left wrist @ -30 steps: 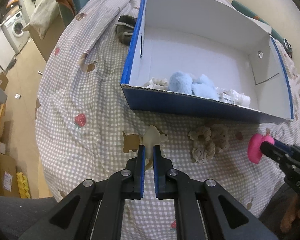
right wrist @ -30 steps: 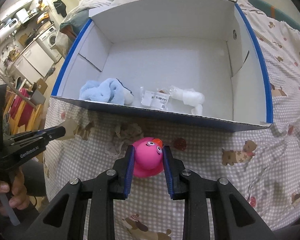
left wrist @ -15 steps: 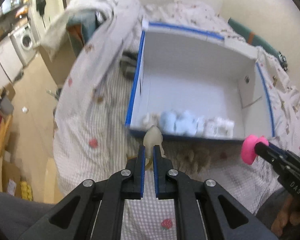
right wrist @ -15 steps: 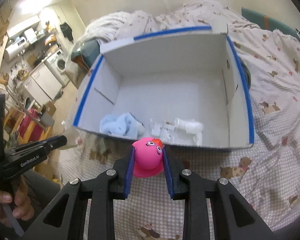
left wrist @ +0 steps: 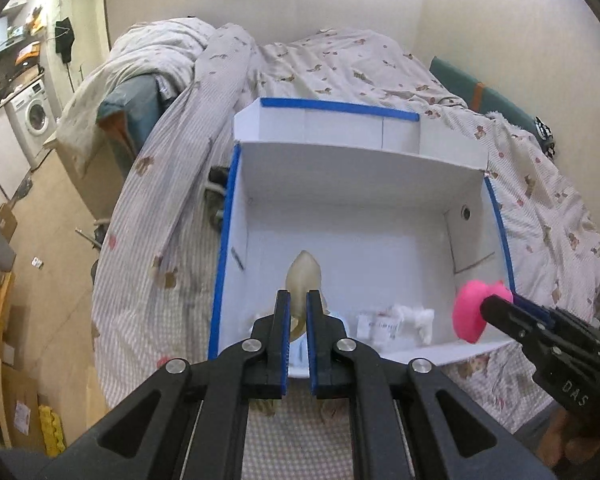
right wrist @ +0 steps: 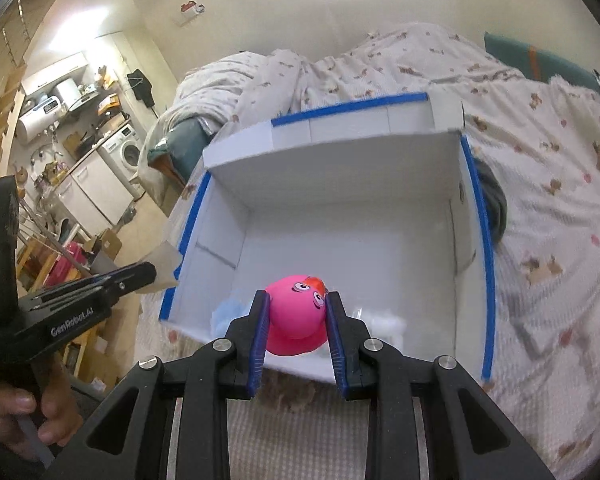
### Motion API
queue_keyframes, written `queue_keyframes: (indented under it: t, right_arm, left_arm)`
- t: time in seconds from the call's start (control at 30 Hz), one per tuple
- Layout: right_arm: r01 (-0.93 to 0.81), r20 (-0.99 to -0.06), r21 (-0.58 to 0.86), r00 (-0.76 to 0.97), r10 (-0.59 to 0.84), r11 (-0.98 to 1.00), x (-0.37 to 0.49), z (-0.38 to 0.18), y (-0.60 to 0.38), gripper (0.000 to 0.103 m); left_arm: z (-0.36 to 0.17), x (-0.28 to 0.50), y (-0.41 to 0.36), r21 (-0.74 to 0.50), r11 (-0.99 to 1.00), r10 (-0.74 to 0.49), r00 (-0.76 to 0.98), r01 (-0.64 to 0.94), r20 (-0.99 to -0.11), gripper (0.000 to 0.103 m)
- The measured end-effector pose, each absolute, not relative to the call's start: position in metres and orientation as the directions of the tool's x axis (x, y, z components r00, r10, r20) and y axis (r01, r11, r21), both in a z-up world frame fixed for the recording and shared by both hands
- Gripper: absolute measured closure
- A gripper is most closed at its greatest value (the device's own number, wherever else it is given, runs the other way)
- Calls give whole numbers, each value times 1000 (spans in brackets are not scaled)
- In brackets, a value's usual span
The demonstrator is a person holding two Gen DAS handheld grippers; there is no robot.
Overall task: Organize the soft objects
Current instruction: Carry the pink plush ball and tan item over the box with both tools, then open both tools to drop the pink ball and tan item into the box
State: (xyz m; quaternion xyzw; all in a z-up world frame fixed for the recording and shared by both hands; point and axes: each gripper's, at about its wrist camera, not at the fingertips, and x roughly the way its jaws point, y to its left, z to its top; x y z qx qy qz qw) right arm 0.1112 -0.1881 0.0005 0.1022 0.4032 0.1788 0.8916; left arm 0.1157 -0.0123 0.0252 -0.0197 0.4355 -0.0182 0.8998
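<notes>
Soft toys are what I'm carrying: my left gripper [left wrist: 299, 306] has its jaws pinched on a pale, rubbery toy [left wrist: 303, 276], and my right gripper [right wrist: 297, 322] is clamped on a pink duck-like toy [right wrist: 296, 312] with cartoon eyes. Both hang above the near wall of the blue-edged white box [left wrist: 380, 240] that sits on the checked bedspread [left wrist: 160, 248]. Inside, along the near wall, I can see white wrapped items [left wrist: 396, 318] and, in the right wrist view, a bit of blue fluff [right wrist: 226, 312]; the far part of the box floor is bare. I judge this as the carry step, close to release. Next I'd need to bring each toy forward past the near wall, lower it over bare floor, then spread the jaws.
</notes>
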Motion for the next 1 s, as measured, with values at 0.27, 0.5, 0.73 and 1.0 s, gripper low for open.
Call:
queue_keyframes:
  t: [0.27, 0.5, 0.73, 1.0]
  right_arm:
    - [-192, -690, 319, 624, 367, 928, 147, -26, -197, 74]
    - [-121, -754, 383, 531, 386, 916, 165, -64, -203, 73]
    - [-89, -775, 425, 477, 414, 901, 169, -80, -203, 73]
    - [-43, -806, 456, 403, 434, 889, 173, -99, -202, 73]
  left_arm:
    - [10, 146, -24, -68, 997, -77, 586, 38, -807, 96]
    - [-20, 165, -42, -76, 995, -96, 516, 60, -851, 96]
    - [-33, 172, -60, -81, 993, -112, 485, 85, -867, 96]
    - [-46, 174, -81, -77, 990, -123, 464, 117, -877, 96]
